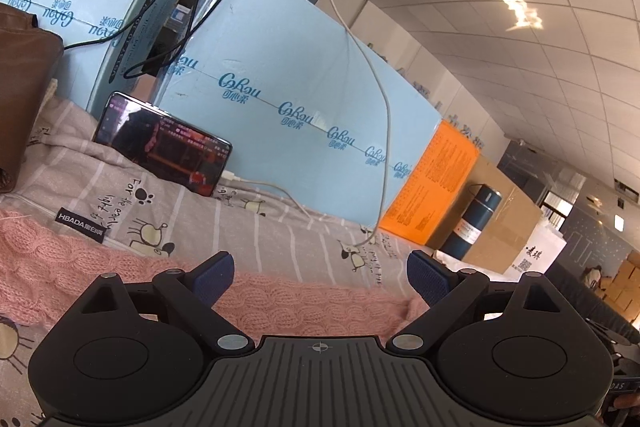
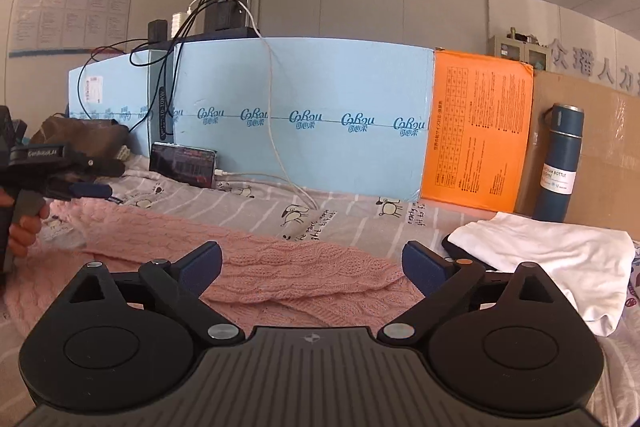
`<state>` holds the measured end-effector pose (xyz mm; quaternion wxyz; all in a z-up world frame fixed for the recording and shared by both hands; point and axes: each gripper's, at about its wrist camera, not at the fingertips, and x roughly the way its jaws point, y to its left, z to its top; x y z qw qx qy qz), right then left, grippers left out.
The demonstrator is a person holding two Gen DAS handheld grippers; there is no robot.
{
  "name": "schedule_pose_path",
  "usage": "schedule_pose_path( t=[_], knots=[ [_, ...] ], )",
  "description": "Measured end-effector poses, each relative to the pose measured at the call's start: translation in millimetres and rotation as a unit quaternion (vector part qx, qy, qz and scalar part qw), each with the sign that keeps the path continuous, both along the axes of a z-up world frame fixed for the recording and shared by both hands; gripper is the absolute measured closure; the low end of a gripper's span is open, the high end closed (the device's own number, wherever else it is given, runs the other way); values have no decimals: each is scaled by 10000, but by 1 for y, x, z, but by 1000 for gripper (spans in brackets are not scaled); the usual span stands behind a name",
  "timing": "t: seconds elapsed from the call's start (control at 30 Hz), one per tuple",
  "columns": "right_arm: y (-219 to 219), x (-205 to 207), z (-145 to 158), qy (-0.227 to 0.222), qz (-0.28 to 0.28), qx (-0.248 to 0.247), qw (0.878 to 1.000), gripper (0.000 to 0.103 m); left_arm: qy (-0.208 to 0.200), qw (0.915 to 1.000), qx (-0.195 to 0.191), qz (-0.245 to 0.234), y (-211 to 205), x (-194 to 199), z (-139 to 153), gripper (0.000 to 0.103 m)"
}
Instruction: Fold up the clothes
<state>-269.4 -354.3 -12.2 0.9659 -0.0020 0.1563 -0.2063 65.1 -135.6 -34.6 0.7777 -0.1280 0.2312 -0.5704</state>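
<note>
Office-like room, panelled ceiling, wall notices; work surface is a bed under a grey striped sheet (image 2: 360, 223) with cartoon prints. Pale blue boxes (image 2: 304, 99), an orange carton (image 2: 476, 131) and brown cardboard line the far edge; a phone (image 2: 182, 165) on a white cable leans against the blue boxes, a dark blue flask (image 2: 560, 163) stands to the right.

Pink cable-knit sweater (image 2: 280, 267) lies flat on the sheet, long axis running left to right across both views, and looks already folded into a long band. Soft, loose knit, cable ribs along its length; likely to stretch and sag if lifted by one end.

Right gripper (image 2: 312, 267) hovers just over the sweater's right-hand end, fingers spread wide, nothing between them; knit lies directly below and ahead. Left gripper (image 1: 320, 279) sits over the left stretch of the same band, fingers also wide and empty. In the right view the left gripper shows at the far left, held by a hand (image 2: 28, 227).

A folded white garment (image 2: 560, 267) rests to the right of the sweater, just beside the right gripper.

Judgement: each gripper is nearest its own end; next fold probably brings one end over the other along the long axis
</note>
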Motion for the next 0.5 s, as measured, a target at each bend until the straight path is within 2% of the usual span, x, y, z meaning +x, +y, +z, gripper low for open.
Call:
schedule_pose_path(
  t=[0.03, 0.1, 0.17, 0.23, 0.3, 0.4, 0.5],
  knots=[
    [6, -8, -1, 65, 88, -101, 9999, 6, -158, 9998, -43, -62, 5, -6, 5, 2],
    [18, -24, -5, 245, 257, -320, 9989, 6, -839, 9964, 57, -116, 19, -24, 14, 1],
    [26, -32, -10, 492, 400, -475, 9969, 6, -1542, 9874, 332, -110, 35, -40, 18, 1],
    [35, -39, -18, 810, 636, -620, 9928, 6, -2215, 9723, 740, -82, 53, -55, 17, 1],
    [43, -42, -27, 1139, 885, -766, 9866, 6, -2691, 9561, 1155, -132, 73, -66, 15, 0],
    [51, -44, -38, 1505, 1155, -936, 9774, 6, -3033, 9362, 1759, -245, 96, -76, 12, 0],
    [53, -46, -46, 1674, 1240, -999, 9729, 8, -3309, 9126, 2367, -400, 112, -84, 6, 0]
  ],
)
